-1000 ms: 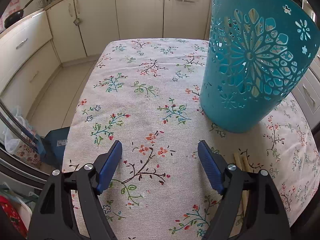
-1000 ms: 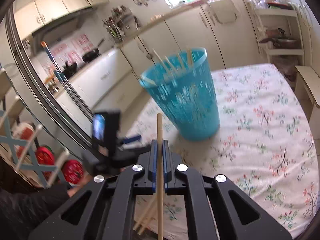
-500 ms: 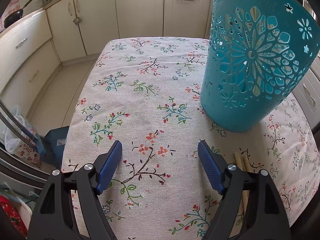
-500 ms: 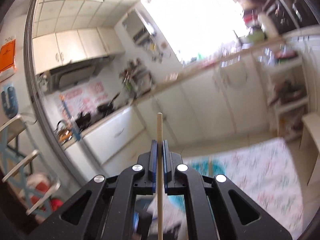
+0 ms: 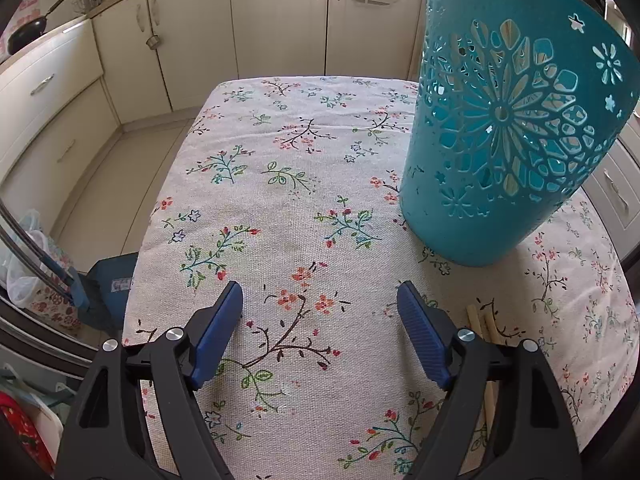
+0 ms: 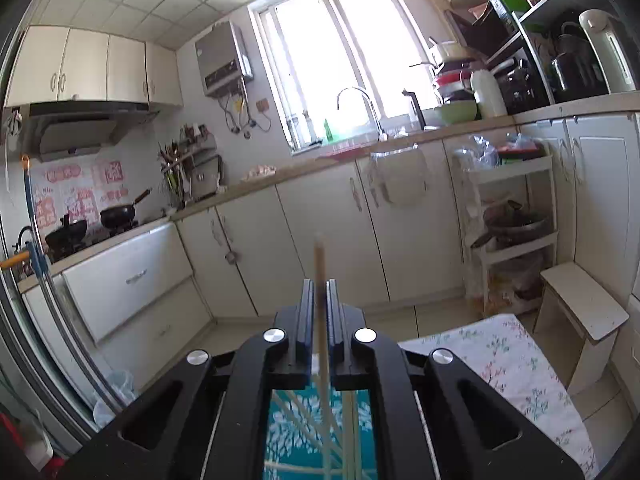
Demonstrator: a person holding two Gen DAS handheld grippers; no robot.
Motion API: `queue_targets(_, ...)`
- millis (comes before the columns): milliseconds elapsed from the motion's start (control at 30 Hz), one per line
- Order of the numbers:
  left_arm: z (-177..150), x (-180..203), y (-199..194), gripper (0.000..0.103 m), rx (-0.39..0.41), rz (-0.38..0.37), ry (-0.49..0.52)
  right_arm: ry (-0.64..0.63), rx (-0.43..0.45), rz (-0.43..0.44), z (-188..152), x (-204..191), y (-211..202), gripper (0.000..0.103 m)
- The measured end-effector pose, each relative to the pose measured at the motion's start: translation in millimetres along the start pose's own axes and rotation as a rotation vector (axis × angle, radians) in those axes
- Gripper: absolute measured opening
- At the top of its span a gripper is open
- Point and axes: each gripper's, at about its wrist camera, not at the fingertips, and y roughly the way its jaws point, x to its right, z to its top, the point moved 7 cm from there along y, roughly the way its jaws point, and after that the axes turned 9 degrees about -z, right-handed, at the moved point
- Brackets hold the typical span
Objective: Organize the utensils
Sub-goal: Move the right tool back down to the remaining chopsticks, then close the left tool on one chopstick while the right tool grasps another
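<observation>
In the right wrist view my right gripper (image 6: 320, 284) is shut on a pale wooden chopstick (image 6: 319, 252) that stands upright between the pads, its top blurred. Directly under the gripper is the teal cut-out basket (image 6: 288, 440), with several chopsticks leaning inside it. In the left wrist view my left gripper (image 5: 320, 292) hangs open over the floral tablecloth (image 5: 280, 160) with nothing between its fingers. The teal basket (image 5: 512, 128) stands upright to its far right. Two loose chopsticks (image 5: 480, 322) lie on the cloth just right of the right finger, partly hidden by it.
Cream kitchen cabinets (image 5: 276, 20) run behind the table. Left of the table a blue bin (image 5: 108, 280) stands on the floor. In the right wrist view a white stool (image 6: 580, 304) stands past the table's far corner (image 6: 500, 352), with counter, sink and window beyond.
My right gripper has swung upward with the chopstick, from facing the basket's side to standing over its opening and looking at the kitchen wall. The left gripper has stayed put.
</observation>
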Motion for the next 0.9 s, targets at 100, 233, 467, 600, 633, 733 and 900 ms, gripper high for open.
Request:
queue_targets(100,0.0,1.1,-0.8,0.076,0.001,0.001,0.002,-0.023,0.003,0.003,-5.6,2.9,-21.2,0.018)
queue_targets(233,0.2,0.4,-1.3,0.077,0.003,0.001,-0.002,-0.035,0.011,0.004,-7.4,8.7,-55.7,0.022)
queue_targets(467,0.4,0.0,-2.4,0.079,0.005,0.005,-0.001,-0.114,-0.217,0.026,-83.1,6.0,-85.9,0.03)
queue_targets(600,0.3,0.0,-2.6,0.079,0.005,0.006,-0.001,-0.201,-0.508,0.057,-168.0,-6.2,-67.0,0.03)
queue_targets(633,0.2,0.0,-2.5,0.079,0.005,0.005,-0.002,-0.201,-0.548,0.056,-180.0,-6.7,-62.5,0.03)
queue_targets(733,0.1,-0.7,-4.0,0.079,0.006,0.003,-0.006,-0.207,-0.619,0.04,-204.3,-8.0,-50.4,0.029)
queue_targets(900,-0.1,-2.1,-3.0,0.08,0.005,0.0,-0.008,-0.251,-0.65,-0.007,-216.1,-6.6,-38.5,0.024)
